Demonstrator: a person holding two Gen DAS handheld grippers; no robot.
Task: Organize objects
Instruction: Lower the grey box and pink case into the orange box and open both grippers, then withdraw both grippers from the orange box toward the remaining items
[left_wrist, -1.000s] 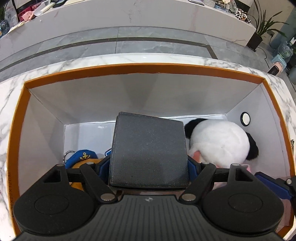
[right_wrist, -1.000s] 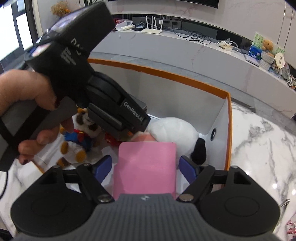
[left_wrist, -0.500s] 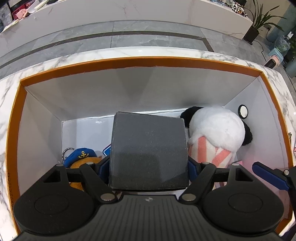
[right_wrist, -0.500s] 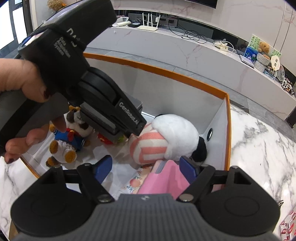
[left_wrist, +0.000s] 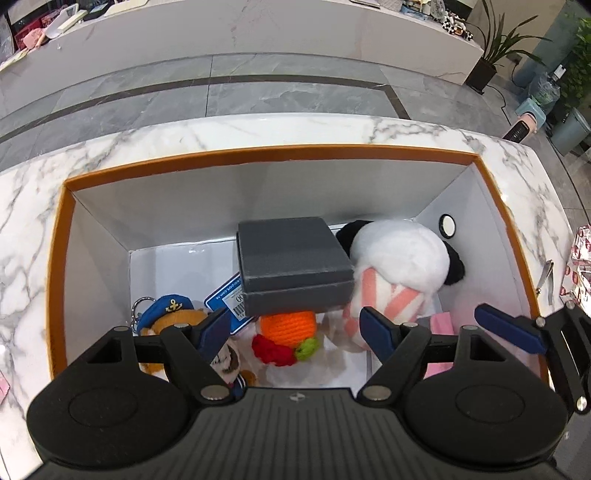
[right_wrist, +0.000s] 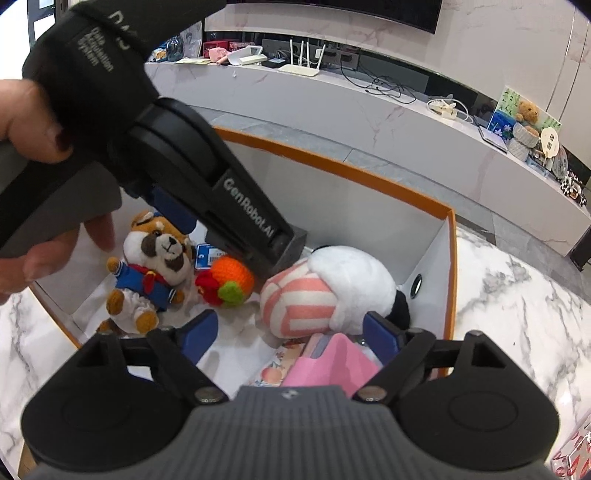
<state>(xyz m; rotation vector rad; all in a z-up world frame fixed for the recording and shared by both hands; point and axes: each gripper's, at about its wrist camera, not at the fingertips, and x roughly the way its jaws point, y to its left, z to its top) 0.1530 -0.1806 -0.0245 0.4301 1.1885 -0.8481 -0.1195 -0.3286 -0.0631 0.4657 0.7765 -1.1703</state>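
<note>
An orange-rimmed white box (left_wrist: 258, 151) stands on the marble table. In it lie a grey box (left_wrist: 291, 258), a panda plush (left_wrist: 399, 258), an orange knitted toy (left_wrist: 288, 325), a sailor bear plush (right_wrist: 155, 266) and a pink box (right_wrist: 332, 365). My left gripper (left_wrist: 295, 328) is open above the box; the grey box rests free on the toys beyond its fingertips. My right gripper (right_wrist: 288, 332) is open over the box's near right corner, with the pink box lying free just below it. The left gripper's body (right_wrist: 207, 177) fills the upper left of the right wrist view.
A blue tag card (left_wrist: 229, 299) lies under the grey box. The right gripper's blue fingertip (left_wrist: 509, 328) shows at the box's right side. Nail clippers (left_wrist: 545, 275) and a patterned packet (left_wrist: 580, 258) lie on the marble to the right of the box.
Both grippers opened and pulled back up. The grey box dropped from the left gripper onto the toys; the pink box dropped from the right gripper into the near right corner.
</note>
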